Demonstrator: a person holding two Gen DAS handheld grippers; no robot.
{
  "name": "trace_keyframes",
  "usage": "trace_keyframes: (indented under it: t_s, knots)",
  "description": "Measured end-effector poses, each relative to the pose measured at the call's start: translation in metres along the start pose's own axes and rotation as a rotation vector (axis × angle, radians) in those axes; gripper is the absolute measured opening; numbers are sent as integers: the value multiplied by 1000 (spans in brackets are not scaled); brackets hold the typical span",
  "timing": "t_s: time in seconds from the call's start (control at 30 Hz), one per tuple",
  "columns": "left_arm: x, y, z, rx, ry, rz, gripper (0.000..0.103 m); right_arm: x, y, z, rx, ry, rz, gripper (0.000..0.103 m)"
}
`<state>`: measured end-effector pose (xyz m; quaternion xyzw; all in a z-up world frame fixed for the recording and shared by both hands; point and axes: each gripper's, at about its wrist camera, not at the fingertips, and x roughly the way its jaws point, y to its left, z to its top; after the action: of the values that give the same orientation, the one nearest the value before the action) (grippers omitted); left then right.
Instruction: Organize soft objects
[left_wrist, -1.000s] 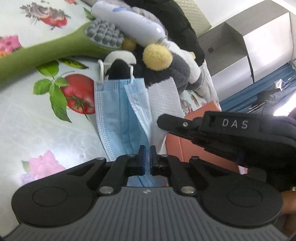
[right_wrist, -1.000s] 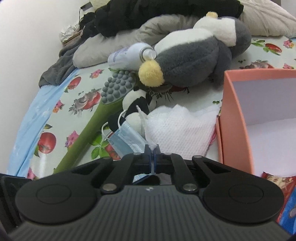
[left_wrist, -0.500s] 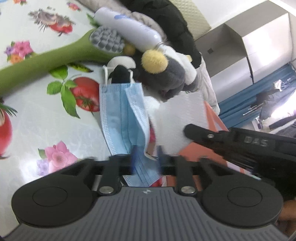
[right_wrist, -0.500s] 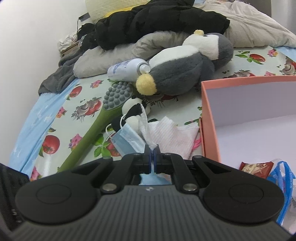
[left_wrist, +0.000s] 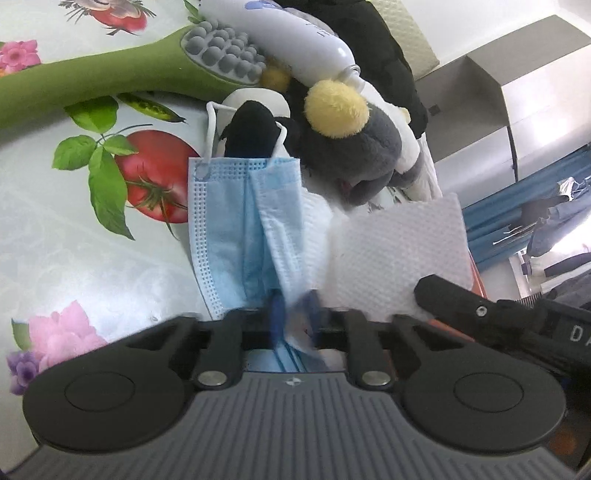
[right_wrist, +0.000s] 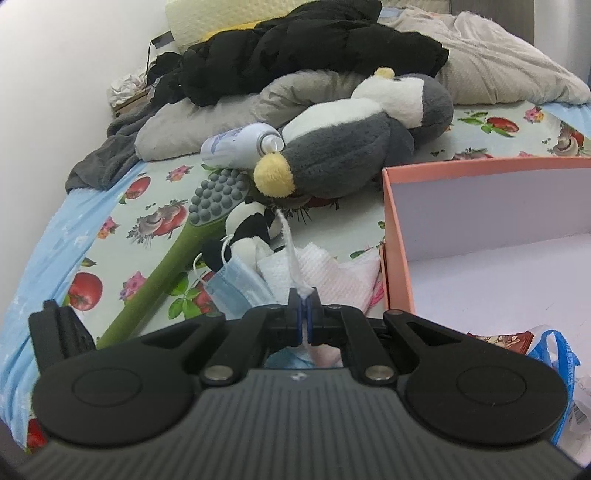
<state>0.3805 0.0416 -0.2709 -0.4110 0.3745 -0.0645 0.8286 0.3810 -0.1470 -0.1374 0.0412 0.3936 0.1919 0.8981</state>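
right now the left gripper (left_wrist: 293, 314) is closing, its blurred jaws coming together on the near end of the blue face mask (left_wrist: 236, 229), which sits between them. the mask runs straight away from that claw, long axis in line with the fingers, its far edge and ear loops up against the small black-and-white plush (left_wrist: 255, 125) on the flowered sheet (left_wrist: 74, 258). so the left hand is plainly the nearer one for the mask.

the right gripper (right_wrist: 304, 301) is pinched tight on a twisted corner of the white tissue (right_wrist: 291, 254), which trails forward from its jaws. in the left view that tissue hangs as a flat sheet just right of the mask.

further out, the orange box (right_wrist: 397, 236) lies to the right of both claws, open side up, near the tissue. i'd guess both soft pieces have to swing rightward to reach it. beyond sit the big grey plush (right_wrist: 351, 151), a green massage brush (right_wrist: 177, 258) and a white spray can (right_wrist: 236, 142).
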Motion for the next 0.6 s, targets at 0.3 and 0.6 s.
trace_keyframes:
  t_s: [0.3, 0.6]
  knots:
    - [-62, -16, -4, 66, -10, -11, 5, -27, 21, -17, -14, -2, 11, 6]
    - [-142, -6, -34, 103, 13, 41, 4, -68, 47, -66, -33, 1, -36, 6]
